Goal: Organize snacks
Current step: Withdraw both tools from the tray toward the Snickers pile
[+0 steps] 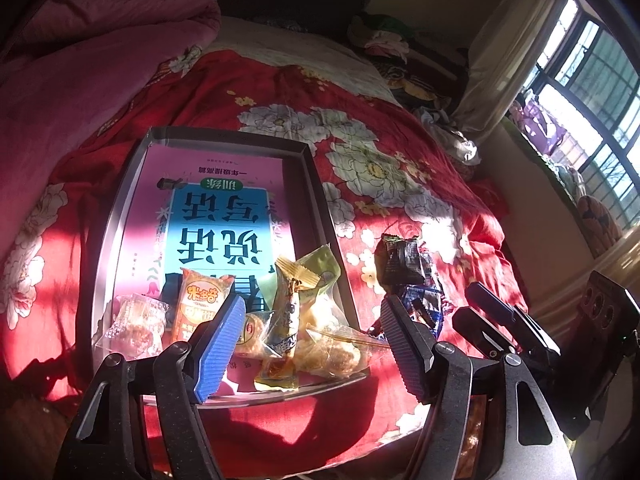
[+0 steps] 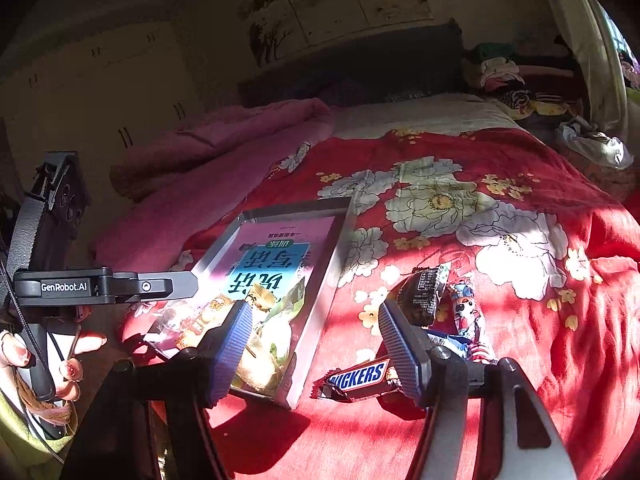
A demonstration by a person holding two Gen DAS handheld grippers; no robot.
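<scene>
Snickers bar (image 2: 357, 378) lies on red bedspread (image 2: 520, 360) just R of tray (image 2: 320, 300), long axis crosswise. R gripper (image 2: 316, 354) nearer, jaws wide, nothing held, bar just ahead. L gripper (image 1: 312, 344) also wide, empty, over tray snacks (image 1: 288, 320).

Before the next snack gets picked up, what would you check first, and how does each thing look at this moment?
1. Left gripper open and holding nothing: ok.
2. Right gripper open and holding nothing: ok.
3. Metal tray has bare room at its far end: ok.
4. Snickers bar lies loose on the red blanket, outside the tray: not ok.
5. Dark wrapper also outside the tray: not ok.
6. Tray sits level: cannot tell.
</scene>
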